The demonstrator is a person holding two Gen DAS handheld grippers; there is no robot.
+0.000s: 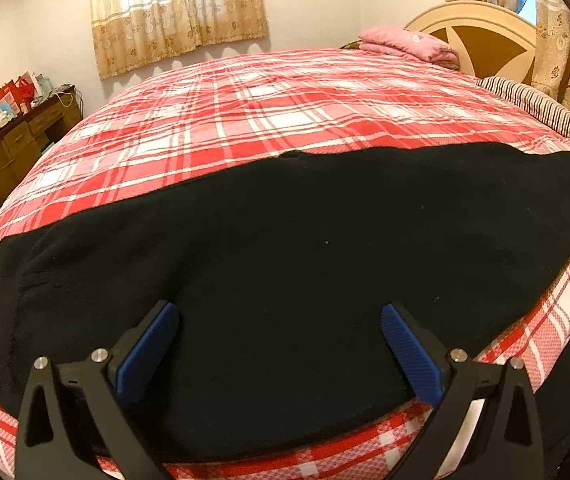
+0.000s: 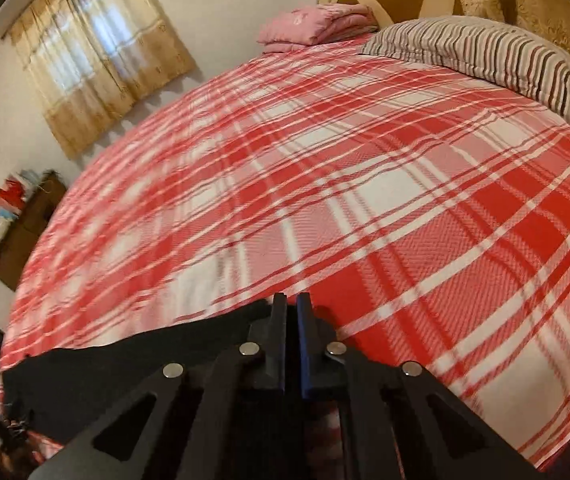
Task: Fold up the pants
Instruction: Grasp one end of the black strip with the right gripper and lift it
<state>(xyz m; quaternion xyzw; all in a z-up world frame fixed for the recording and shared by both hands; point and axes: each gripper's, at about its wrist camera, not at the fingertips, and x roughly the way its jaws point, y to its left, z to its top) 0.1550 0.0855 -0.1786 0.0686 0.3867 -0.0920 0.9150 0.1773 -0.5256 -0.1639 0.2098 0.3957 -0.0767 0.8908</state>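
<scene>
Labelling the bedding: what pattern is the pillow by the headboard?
The pillow has dark and light grey stripes, clearest in the right wrist view.

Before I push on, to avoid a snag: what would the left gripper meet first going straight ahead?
Probably the black pants. The left gripper is open and angled down over them, so it would land on the cloth lying on the plaid bed. Depth is hard to judge.

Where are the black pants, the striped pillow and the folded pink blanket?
black pants [image 1: 285,240], left wrist view, middle of the spread fabric.
striped pillow [image 2: 485,52], right wrist view, its top face.
folded pink blanket [image 1: 409,42], left wrist view, its upper layer.
</scene>
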